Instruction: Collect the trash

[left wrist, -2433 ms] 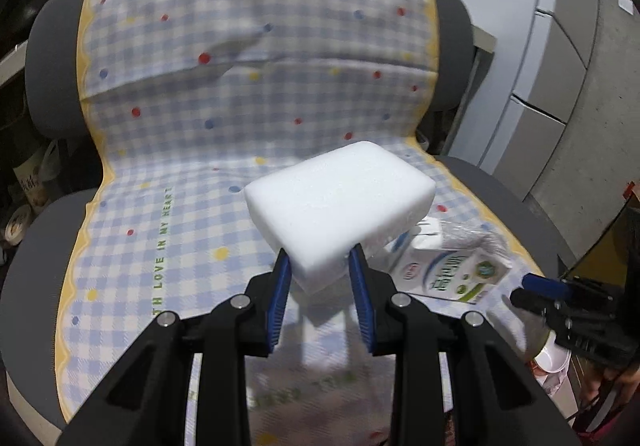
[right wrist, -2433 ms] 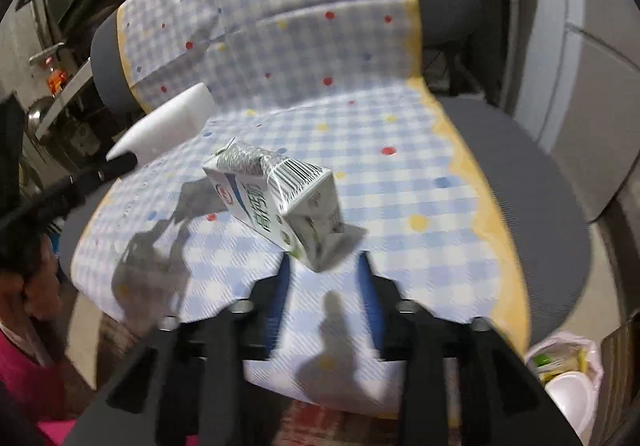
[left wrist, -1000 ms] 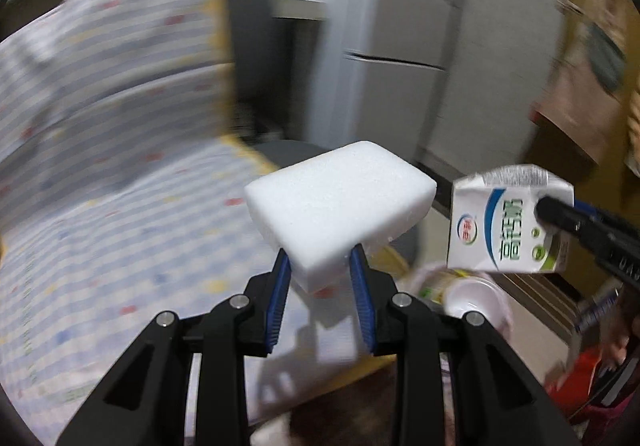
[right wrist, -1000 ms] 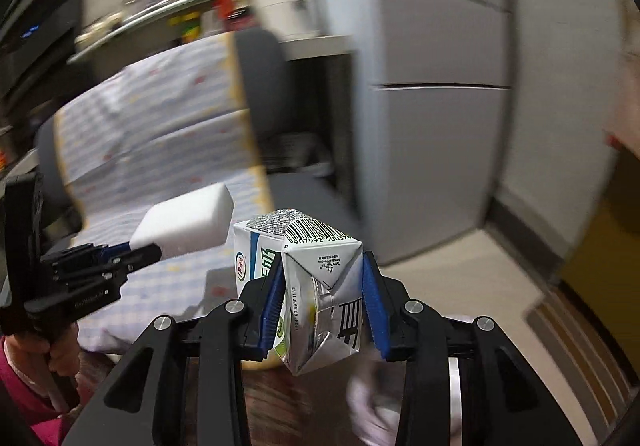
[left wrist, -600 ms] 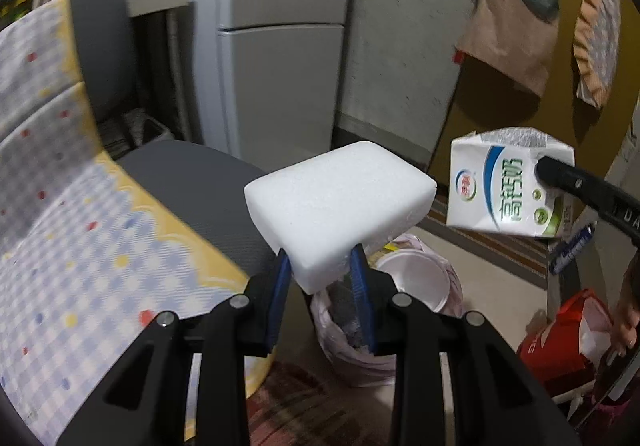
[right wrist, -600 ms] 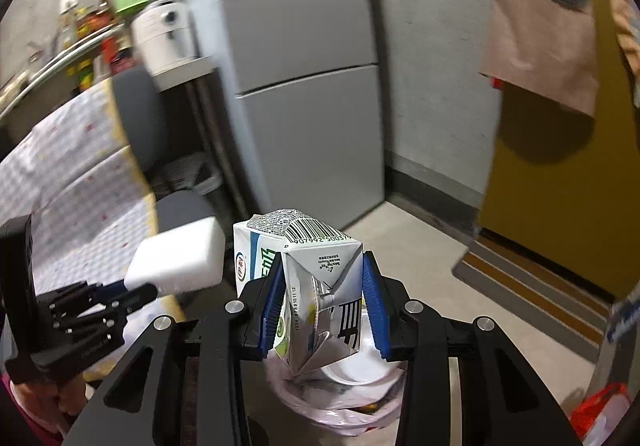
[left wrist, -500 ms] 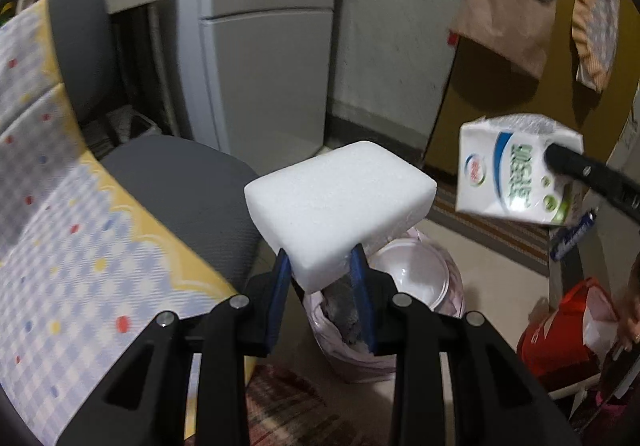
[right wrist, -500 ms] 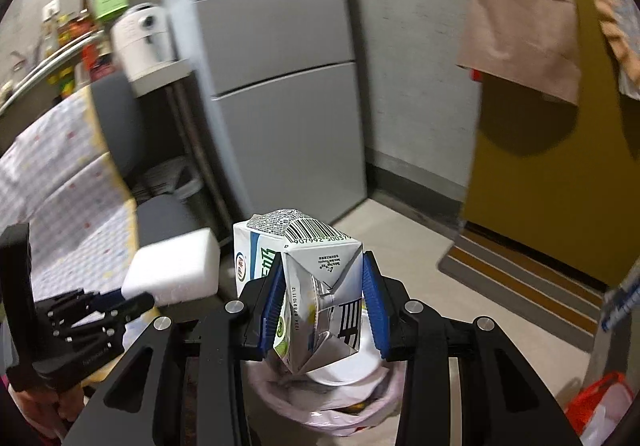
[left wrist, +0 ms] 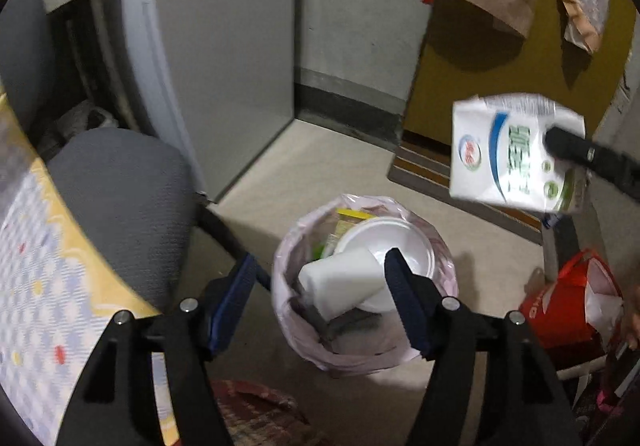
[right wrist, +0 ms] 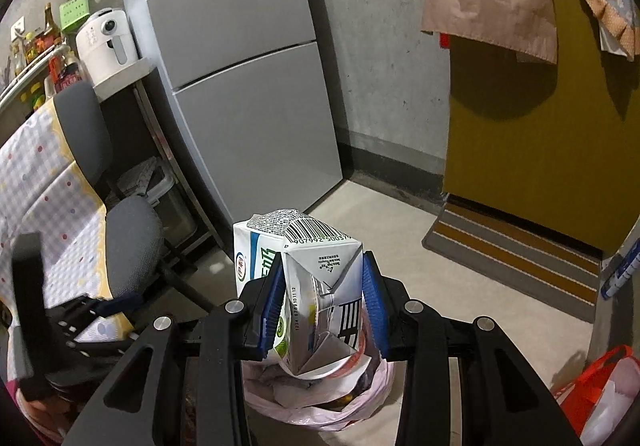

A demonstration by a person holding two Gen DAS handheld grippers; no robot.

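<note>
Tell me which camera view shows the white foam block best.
The left wrist view: the white foam block lies in the pink-lined trash bin, resting on a white foam bowl, below the opening left claw. The right wrist view does not show it.

Probably a home kitchen corner: a grey fridge (right wrist: 248,93), an air fryer (right wrist: 106,45) and blurry condiment bottles (right wrist: 36,41).

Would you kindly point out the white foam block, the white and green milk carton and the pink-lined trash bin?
white foam block (left wrist: 340,280), left wrist view, its upper face.
white and green milk carton (right wrist: 320,298), right wrist view, its folded end panel.
pink-lined trash bin (left wrist: 352,360), left wrist view, its near rim.
</note>
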